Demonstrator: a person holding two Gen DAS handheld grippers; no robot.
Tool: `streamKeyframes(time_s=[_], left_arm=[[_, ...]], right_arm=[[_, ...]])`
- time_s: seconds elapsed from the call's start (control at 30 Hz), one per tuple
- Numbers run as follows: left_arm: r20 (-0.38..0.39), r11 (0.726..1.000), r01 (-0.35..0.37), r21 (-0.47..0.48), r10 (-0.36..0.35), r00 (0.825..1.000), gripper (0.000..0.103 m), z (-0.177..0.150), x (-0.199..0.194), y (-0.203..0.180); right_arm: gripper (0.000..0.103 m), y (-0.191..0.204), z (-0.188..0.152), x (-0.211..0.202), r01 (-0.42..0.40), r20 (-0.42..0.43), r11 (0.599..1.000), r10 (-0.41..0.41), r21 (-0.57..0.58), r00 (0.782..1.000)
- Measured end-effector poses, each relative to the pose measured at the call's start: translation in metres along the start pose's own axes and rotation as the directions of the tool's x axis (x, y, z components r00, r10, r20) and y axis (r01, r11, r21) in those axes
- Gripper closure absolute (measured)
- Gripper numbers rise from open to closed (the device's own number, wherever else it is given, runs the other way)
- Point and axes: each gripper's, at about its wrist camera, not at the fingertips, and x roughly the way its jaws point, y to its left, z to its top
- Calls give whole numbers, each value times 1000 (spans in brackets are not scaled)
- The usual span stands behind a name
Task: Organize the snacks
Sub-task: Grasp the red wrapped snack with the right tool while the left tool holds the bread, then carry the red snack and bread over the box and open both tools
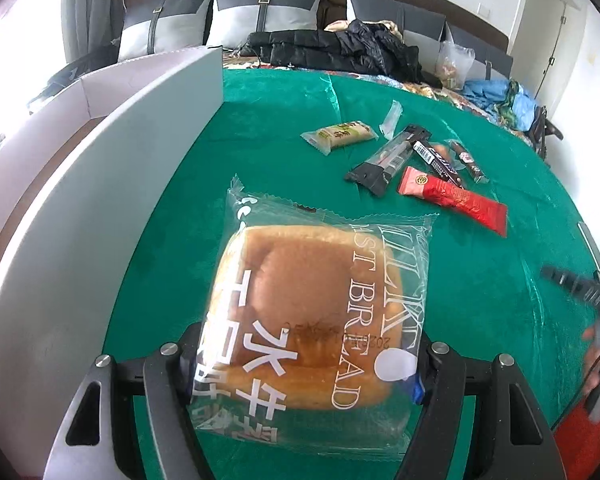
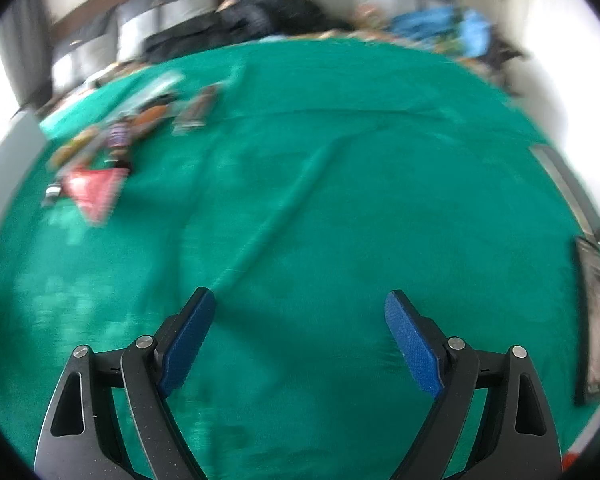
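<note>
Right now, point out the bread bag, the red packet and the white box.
bread bag (image 1: 300, 320): left wrist view, middle of the loaf.
red packet (image 1: 452, 198): left wrist view, middle of the wrapper.
white box (image 1: 112, 168): left wrist view, near wall.

Black claw (image 2: 300, 340), blue pads (image 2: 186, 344), silver screws (image 2: 81, 351).

Counted items: one packaged toast bread (image 1: 304, 320); one green-labelled cake packet (image 1: 340, 135); one red snack stick (image 1: 452, 199); three dark-wrapped snack bars (image 1: 388, 160); one white box (image 1: 100, 184).
</note>
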Motion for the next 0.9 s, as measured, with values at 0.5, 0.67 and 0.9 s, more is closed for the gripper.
streamKeyframes(time_s=[0.5,0.67,0.9], left_arm=[[18,996,83,-23,-83,996,32,-9,-27,7],[30,987,143,-66,-142,989,32,0,-41,13],[165,980,128,-153,-102,981,32,41,-114,73]], right_arm=[[79,196,88,67,-207,-289,763,28,-612,957],[89,170,90,45,-225,-309,857,81,-463,948],[90,204,116,-48,-521,-258,832,469,-191,845]])
